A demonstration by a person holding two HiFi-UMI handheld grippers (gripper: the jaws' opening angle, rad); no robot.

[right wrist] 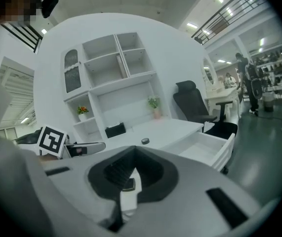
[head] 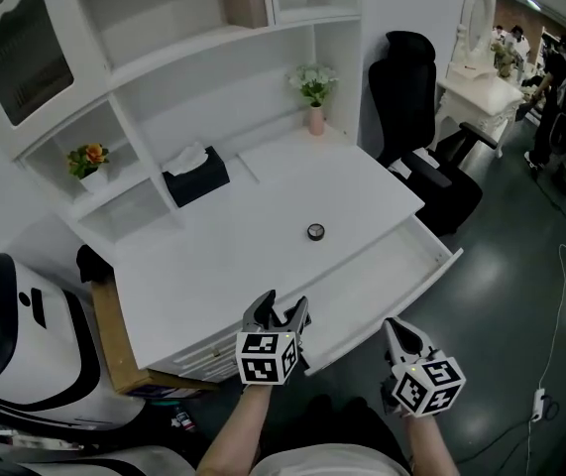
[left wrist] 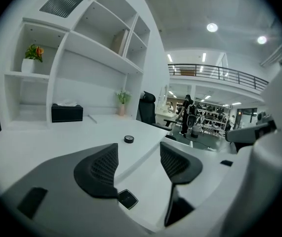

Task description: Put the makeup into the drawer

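The makeup [head: 315, 231] is a small round black case lying on the white desk [head: 223, 256], a little behind the pulled-out drawer [head: 443, 264]. It also shows as a dark disc [left wrist: 129, 138] in the left gripper view and as a dark disc [right wrist: 145, 140] in the right gripper view. My left gripper [head: 284, 307] hovers over the desk's front edge, open, with nothing between its jaws [left wrist: 138, 157]. My right gripper [head: 396, 325] hangs in front of the drawer's front panel, its jaws shut and empty [right wrist: 132, 151]. The drawer [right wrist: 200, 144] looks empty.
A black tissue box [head: 195, 175] and a pink vase of flowers [head: 314, 92] stand at the back of the desk. A pot of orange flowers [head: 89, 159] sits in a shelf niche. A black office chair [head: 421, 117] stands right of the desk, a white seat [head: 25, 345] left.
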